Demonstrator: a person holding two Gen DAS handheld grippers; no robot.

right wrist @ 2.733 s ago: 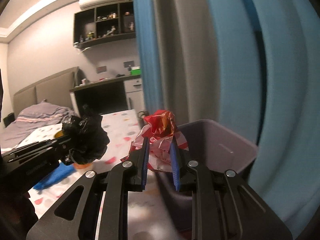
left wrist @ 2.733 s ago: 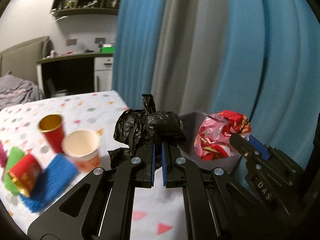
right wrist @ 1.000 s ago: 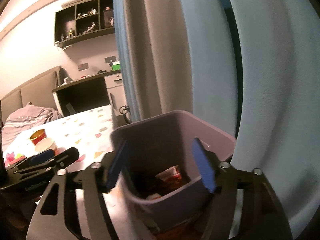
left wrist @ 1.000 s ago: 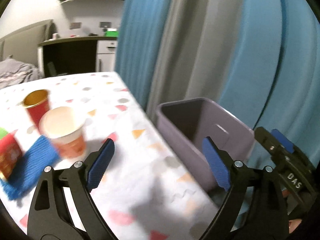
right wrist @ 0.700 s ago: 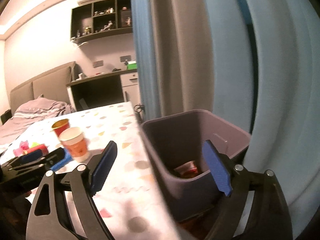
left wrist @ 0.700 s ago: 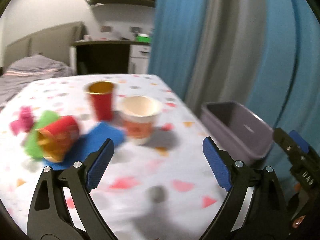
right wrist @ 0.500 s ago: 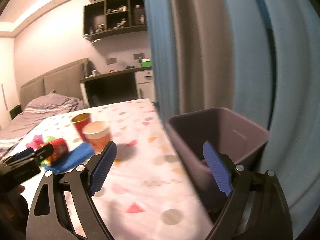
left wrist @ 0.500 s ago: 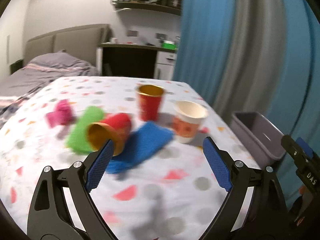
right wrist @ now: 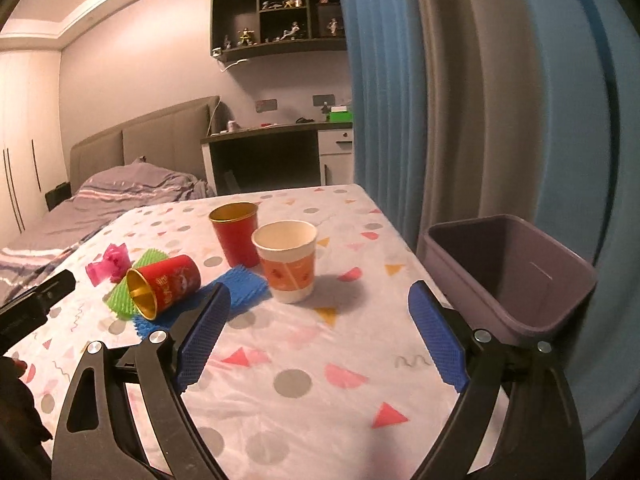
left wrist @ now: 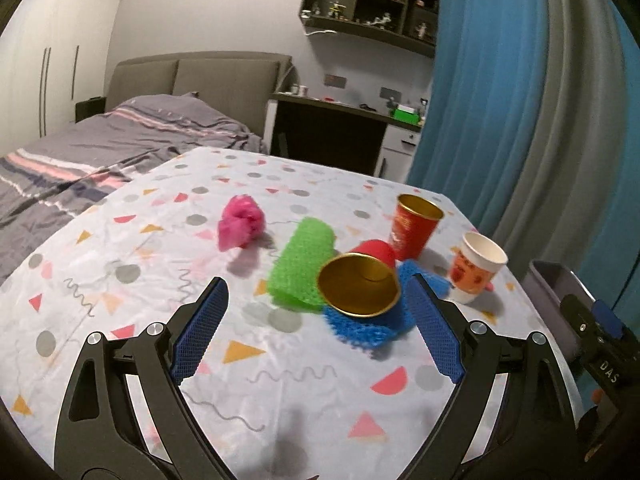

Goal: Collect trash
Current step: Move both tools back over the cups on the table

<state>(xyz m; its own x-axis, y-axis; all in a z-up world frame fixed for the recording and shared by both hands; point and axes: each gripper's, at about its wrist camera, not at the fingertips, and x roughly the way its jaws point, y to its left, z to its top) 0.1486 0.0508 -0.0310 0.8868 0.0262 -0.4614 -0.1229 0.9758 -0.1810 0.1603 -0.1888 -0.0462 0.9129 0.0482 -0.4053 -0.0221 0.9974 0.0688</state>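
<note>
Hovering over the tabletop (left wrist: 120, 280) with both jaws wide open and empty, facing a tipped red cup (left wrist: 362, 280).

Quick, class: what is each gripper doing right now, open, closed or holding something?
Left gripper: open, holding nothing.
Right gripper: open, holding nothing.
</note>
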